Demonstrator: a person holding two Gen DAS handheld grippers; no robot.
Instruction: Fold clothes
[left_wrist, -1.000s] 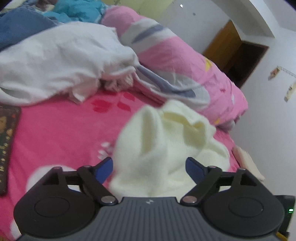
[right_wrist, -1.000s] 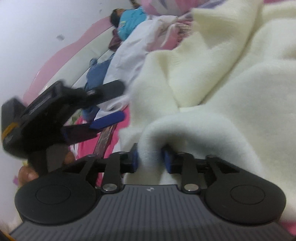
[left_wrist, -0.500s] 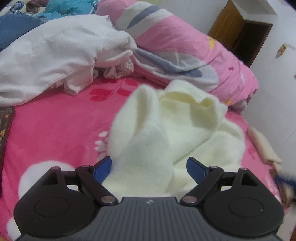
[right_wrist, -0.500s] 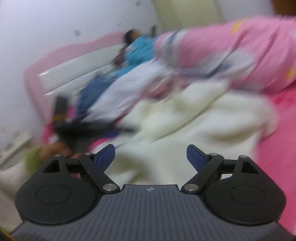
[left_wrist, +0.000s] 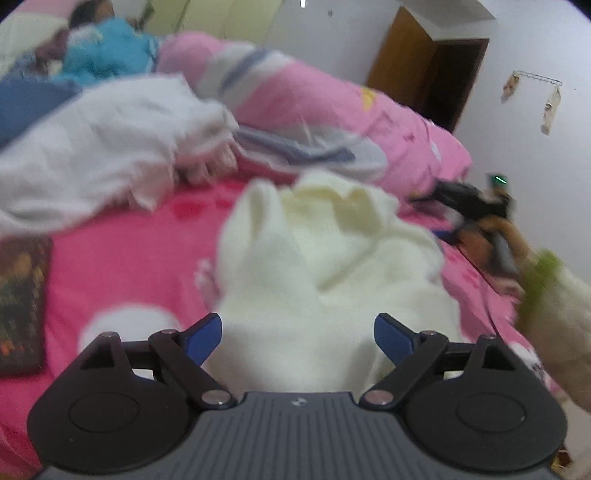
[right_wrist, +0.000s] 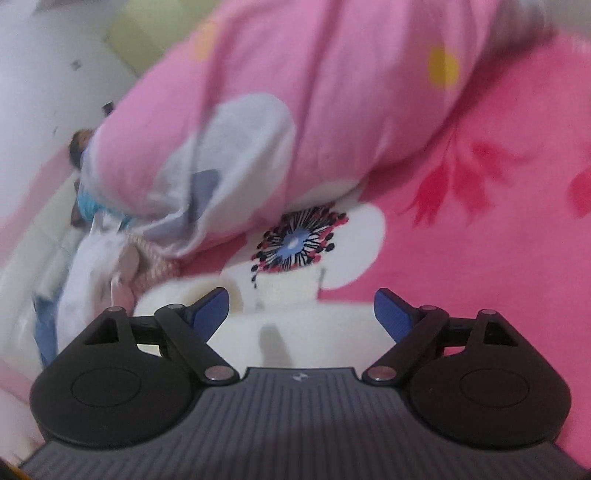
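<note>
Left wrist, one cream sweater (left_wrist: 325, 266), two grippers

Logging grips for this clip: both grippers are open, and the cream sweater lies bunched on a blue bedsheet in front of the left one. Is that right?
Not quite: the bedsheet is pink with a flower print, not blue, as the left wrist view shows. The rest stands: the left gripper and the right gripper are both open, and the cream sweater lies bunched in front of the left one.
</note>
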